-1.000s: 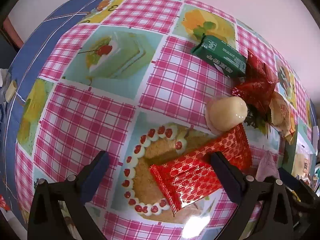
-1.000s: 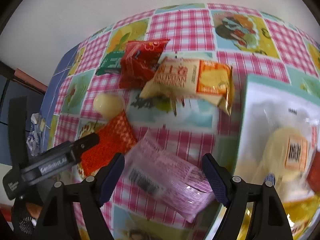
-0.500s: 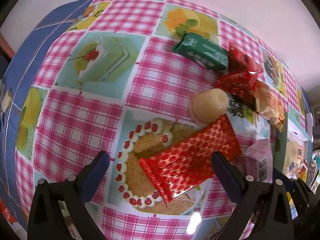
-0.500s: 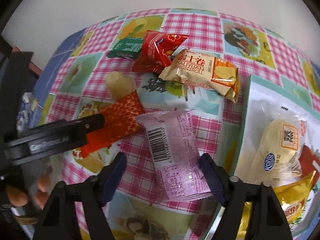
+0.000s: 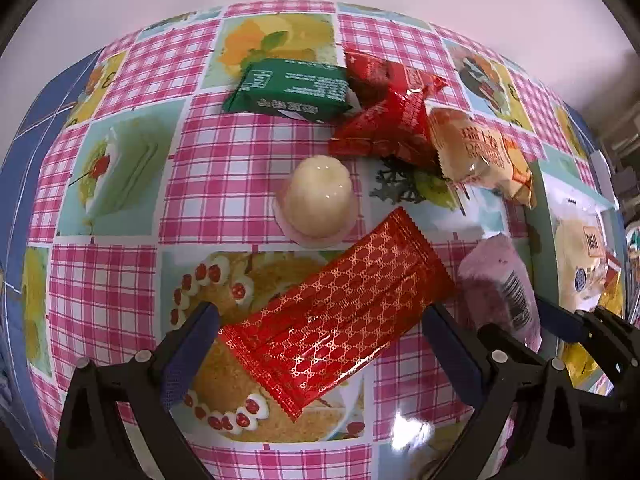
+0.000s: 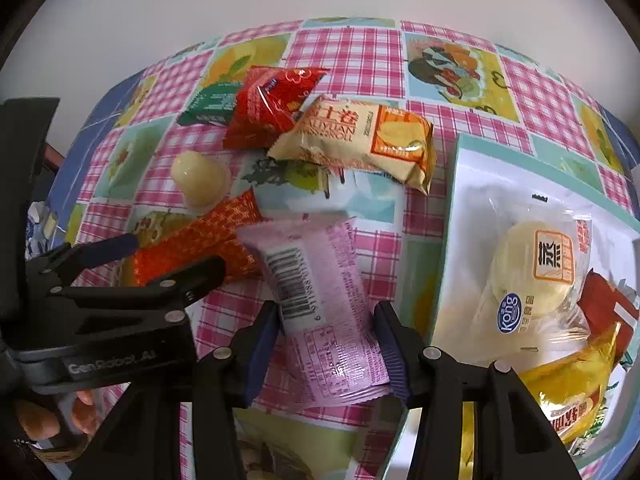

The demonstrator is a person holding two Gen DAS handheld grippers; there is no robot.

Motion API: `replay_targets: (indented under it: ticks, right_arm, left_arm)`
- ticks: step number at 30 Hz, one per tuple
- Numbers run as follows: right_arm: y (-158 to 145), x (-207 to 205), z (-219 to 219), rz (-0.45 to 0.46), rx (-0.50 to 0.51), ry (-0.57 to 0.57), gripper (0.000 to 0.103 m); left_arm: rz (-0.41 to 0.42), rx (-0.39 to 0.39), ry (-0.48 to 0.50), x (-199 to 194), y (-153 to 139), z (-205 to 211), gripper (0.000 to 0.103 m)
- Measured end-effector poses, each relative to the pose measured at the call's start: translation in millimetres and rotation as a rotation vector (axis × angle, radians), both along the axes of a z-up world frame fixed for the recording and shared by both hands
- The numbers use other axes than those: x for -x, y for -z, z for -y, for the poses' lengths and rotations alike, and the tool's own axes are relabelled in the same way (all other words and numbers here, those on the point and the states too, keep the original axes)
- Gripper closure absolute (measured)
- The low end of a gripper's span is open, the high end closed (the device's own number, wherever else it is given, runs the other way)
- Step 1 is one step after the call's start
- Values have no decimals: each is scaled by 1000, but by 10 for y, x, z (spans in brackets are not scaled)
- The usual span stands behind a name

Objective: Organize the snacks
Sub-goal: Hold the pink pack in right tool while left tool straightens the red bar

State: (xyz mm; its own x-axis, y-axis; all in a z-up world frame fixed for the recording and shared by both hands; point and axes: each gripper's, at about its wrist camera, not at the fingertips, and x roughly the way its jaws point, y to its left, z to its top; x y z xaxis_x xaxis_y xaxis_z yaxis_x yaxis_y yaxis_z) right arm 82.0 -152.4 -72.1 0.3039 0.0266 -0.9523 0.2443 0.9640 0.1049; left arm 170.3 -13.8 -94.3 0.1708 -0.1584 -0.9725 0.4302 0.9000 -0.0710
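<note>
A: What's the biggest thing I'm looking at?

B: The desk [image 6: 348,52], under its pink checked cloth printed with cakes and fruit. On its right sits a white tray [image 6: 456,216] holding a clear-wrapped bun [image 6: 532,272], with a yellow packet [image 6: 572,392] below it.

A: And my tools?

B: My right tool [image 6: 324,344] points steeply down with its jaws closing; the pink snack packet [image 6: 320,292], barcode up, lies between them beside the tray, both pads at its edges. My left tool [image 5: 316,340] is released, jaws wide either side of the red patterned wafer packet [image 5: 336,312], touching neither end of it.

A: The rest of the snacks?

B: Farther up the desk, a beige roll packet [image 6: 356,140] overlaps a crumpled red bag [image 6: 268,108], which leans on a green packet [image 5: 288,88]. A pale jelly cup [image 5: 320,200] stands upside down just above the wafer packet.
</note>
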Motion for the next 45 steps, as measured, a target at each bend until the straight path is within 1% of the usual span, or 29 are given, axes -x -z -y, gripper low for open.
replay_targets:
  ticks: [2,4,6,8,10,12,17,24,26,31,33,35,36,38,40,41,43,45]
  right_arm:
    - [17,11,39,-7,-13,12,51]
    - [19,30,69,-9,-23,13,52]
    - [21,39,68,-18,-11,3,52]
    - [53,28,28,-18,-8,5,52]
    - [65,28,17,-19,-12,8,52]
    - [68,32,20,-18,-16,9,52]
    - [83,33,6,-25,-10,11,52]
    - [102,42,-51,-42,0,9,52]
    - [107,53,-63,-45,2,8,52]
    - [114,74,-73,-47,-2,10,52]
    - [116,86,-75,-46,-6,12,52]
    - [116,87,-71,-47,-7,12,52]
    - [112,88,-71,-47,-8,12,52]
    - [109,87,-64,-47,-10,12,52]
    - [107,79,-51,-47,-13,14,52]
    - [107,75,-50,-47,-14,14,52]
    - [107,74,-49,-47,-14,14,52]
    - [107,75,-50,-47,-16,15,52]
  left_arm:
    - [4,0,1,-1,-2,14,2]
    - [9,-18,-11,-2,-22,-7,2]
    - [12,-62,2,4,-9,-20,2]
    - [7,-96,-14,-1,38,-37,1]
    - [-18,-65,-49,-15,56,-102,1]
    - [-29,-56,-83,-26,60,-164,1]
    - [-44,-59,-141,7,55,-320,0]
    - [-61,-72,-204,84,40,-654,0]
    - [-60,-83,-226,106,37,-759,0]
    - [-29,-155,-267,153,-25,-1007,0]
    - [-16,-171,-307,160,-45,-1137,1]
    - [-16,-153,-361,159,-87,-1317,1]
    - [-13,-132,-375,166,-127,-1382,1]
    - [-7,-121,-352,197,-183,-1399,1]
    - [-4,-119,-299,245,-248,-1397,1]
    - [-2,-112,-288,251,-285,-1365,1]
    - [-20,-62,-285,284,-283,-1290,1]
    - [-32,-16,-310,288,-273,-1258,1]
